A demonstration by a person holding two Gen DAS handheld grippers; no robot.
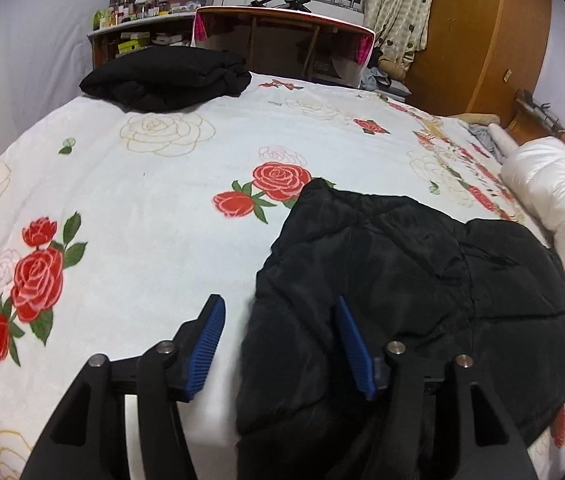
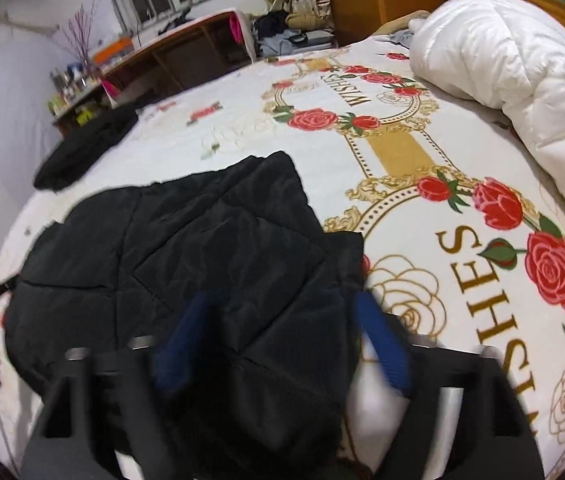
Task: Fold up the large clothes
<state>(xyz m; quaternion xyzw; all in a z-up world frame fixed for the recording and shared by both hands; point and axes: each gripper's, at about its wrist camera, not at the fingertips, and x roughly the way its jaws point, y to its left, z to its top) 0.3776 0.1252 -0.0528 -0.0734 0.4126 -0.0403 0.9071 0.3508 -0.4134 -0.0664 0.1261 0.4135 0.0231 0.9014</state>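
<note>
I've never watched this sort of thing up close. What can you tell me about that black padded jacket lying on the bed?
The black jacket looks like quilted, slightly shiny padded fabric with stitched panels. It lies rumpled and partly folded on the rose-printed bedspread. The open left gripper straddles its near edge; the open right gripper does the same on the other side.

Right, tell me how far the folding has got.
Done: one black garment lies folded at the bed's far corner. In hand: the black jacket looks partly folded; both grippers, left and right, hover open at it. Left: finishing it, perhaps the white coat.
</note>
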